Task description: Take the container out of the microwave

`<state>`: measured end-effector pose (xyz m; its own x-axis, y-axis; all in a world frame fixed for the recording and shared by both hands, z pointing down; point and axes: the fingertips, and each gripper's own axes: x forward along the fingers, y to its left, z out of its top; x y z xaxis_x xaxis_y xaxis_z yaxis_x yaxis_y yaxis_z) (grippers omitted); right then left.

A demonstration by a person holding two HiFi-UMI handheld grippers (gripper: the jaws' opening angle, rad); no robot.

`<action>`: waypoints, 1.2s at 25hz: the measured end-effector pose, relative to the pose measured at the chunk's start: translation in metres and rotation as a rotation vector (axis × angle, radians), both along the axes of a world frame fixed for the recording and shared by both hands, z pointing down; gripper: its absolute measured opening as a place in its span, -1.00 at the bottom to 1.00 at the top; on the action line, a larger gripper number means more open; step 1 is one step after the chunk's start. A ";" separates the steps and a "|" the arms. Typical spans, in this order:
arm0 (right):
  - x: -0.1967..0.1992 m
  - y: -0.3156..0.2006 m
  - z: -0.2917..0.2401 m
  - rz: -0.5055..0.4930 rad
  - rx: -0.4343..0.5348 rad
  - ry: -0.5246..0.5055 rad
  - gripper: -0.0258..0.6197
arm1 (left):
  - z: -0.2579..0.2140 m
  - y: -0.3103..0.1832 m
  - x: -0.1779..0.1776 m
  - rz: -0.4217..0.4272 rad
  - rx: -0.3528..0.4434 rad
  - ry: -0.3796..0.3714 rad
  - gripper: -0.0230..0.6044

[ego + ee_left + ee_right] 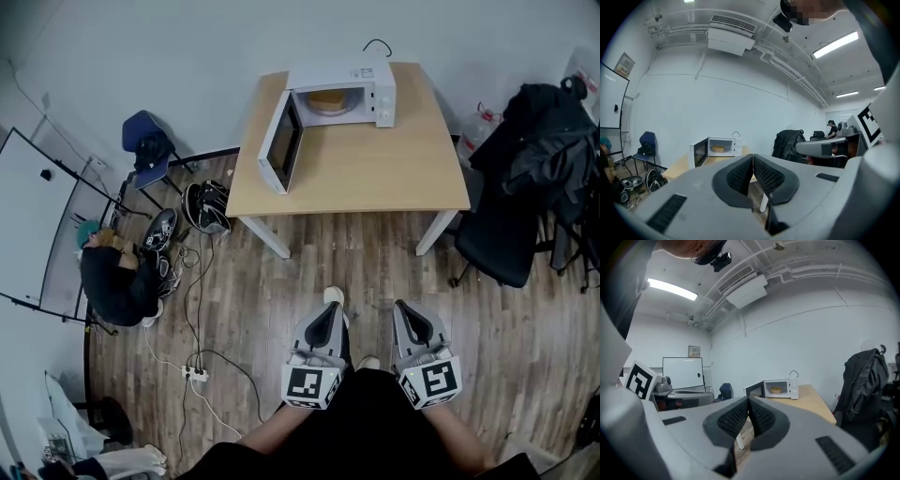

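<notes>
A white microwave (341, 92) stands at the back of a wooden table (375, 169), its door (282, 142) swung open to the left. Inside sits a pale orange container (327, 100), also seen as the container (718, 149) in the left gripper view and the container (776, 390) in the right gripper view. Both grippers hang near my body, well short of the table. The left gripper (326, 321) is shut with nothing in it, pads touching. The right gripper (411, 322) is likewise shut and empty. In their own views, the left gripper (753, 164) and right gripper (748, 406) point roughly level toward the microwave.
A black office chair with a dark jacket (534, 159) stands right of the table. Left of it are a blue chair (145, 141), bags (204, 206) and shoes on the wood floor, a power strip with cables (194, 372), a seated person (117, 281) and a whiteboard (37, 225).
</notes>
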<state>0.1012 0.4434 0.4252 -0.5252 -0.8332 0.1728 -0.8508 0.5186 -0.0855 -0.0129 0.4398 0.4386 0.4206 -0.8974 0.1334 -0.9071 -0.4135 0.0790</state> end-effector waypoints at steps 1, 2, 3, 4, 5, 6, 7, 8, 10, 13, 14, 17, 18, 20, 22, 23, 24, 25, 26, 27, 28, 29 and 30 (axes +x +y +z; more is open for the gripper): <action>0.001 -0.005 0.001 0.008 -0.006 -0.003 -0.73 | 0.003 -0.006 -0.001 0.000 -0.005 0.003 -0.89; 0.003 -0.010 0.004 0.022 -0.013 0.003 -0.73 | 0.005 -0.013 0.000 0.002 -0.010 0.005 -0.89; 0.007 -0.017 0.009 0.039 -0.024 0.016 -0.73 | 0.008 -0.023 0.003 0.008 -0.016 0.008 -0.89; 0.011 -0.025 0.015 0.054 -0.042 0.031 -0.73 | 0.011 -0.034 0.007 0.018 -0.021 0.012 -0.89; 0.016 -0.033 0.022 0.066 -0.066 0.042 -0.73 | 0.012 -0.046 0.012 0.030 -0.024 0.017 -0.89; 0.019 -0.042 0.027 0.073 -0.089 0.048 -0.73 | 0.013 -0.059 0.016 0.040 -0.024 0.023 -0.89; 0.022 -0.051 0.032 0.079 -0.109 0.051 -0.73 | 0.013 -0.072 0.019 0.050 -0.022 0.028 -0.89; 0.024 -0.061 0.034 0.081 -0.122 0.052 -0.73 | 0.013 -0.085 0.022 0.060 -0.018 0.031 -0.89; 0.023 -0.084 0.035 0.078 -0.130 0.052 -0.73 | 0.015 -0.112 0.023 0.071 -0.017 0.033 -0.89; 0.017 -0.130 0.028 0.080 -0.134 0.035 -0.73 | 0.015 -0.158 0.020 0.086 -0.039 0.043 -0.89; 0.015 -0.147 0.025 0.084 -0.138 0.026 -0.73 | 0.013 -0.174 0.018 0.098 -0.044 0.044 -0.89; 0.006 -0.194 0.015 0.087 -0.139 0.011 -0.73 | 0.007 -0.214 0.009 0.134 -0.046 0.029 -0.89; 0.001 -0.210 0.013 0.088 -0.137 0.013 -0.73 | 0.006 -0.228 0.004 0.138 -0.043 0.020 -0.89; -0.011 -0.241 0.009 0.081 -0.131 0.015 -0.73 | 0.004 -0.258 -0.010 0.136 -0.041 0.010 -0.89; -0.026 -0.268 0.007 0.066 -0.127 0.024 -0.73 | 0.003 -0.286 -0.025 0.131 -0.042 0.011 -0.89; -0.033 -0.281 0.007 0.062 -0.127 0.034 -0.73 | 0.003 -0.300 -0.032 0.130 -0.041 0.011 -0.89; -0.040 -0.294 0.007 0.063 -0.130 0.043 -0.73 | 0.002 -0.314 -0.038 0.129 -0.040 0.013 -0.89; -0.046 -0.306 0.008 0.064 -0.134 0.048 -0.73 | 0.002 -0.327 -0.045 0.128 -0.040 0.017 -0.89; -0.051 -0.318 0.008 0.061 -0.138 0.050 -0.73 | 0.003 -0.339 -0.051 0.129 -0.042 0.021 -0.89; -0.056 -0.328 0.008 0.056 -0.141 0.051 -0.73 | 0.005 -0.349 -0.056 0.134 -0.048 0.024 -0.89; -0.061 -0.338 0.008 0.053 -0.144 0.051 -0.73 | 0.007 -0.359 -0.062 0.138 -0.059 0.030 -0.89; -0.065 -0.346 0.009 0.054 -0.148 0.052 -0.73 | 0.011 -0.369 -0.068 0.138 -0.075 0.045 -0.89; -0.068 -0.354 0.010 0.059 -0.153 0.054 -0.73 | 0.014 -0.379 -0.074 0.135 -0.093 0.066 -0.89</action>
<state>0.0336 0.0896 0.4355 -0.4627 -0.8242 0.3265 -0.8848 0.4521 -0.1127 -0.0865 0.0607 0.4523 0.5469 -0.8172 0.1816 -0.8355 -0.5191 0.1801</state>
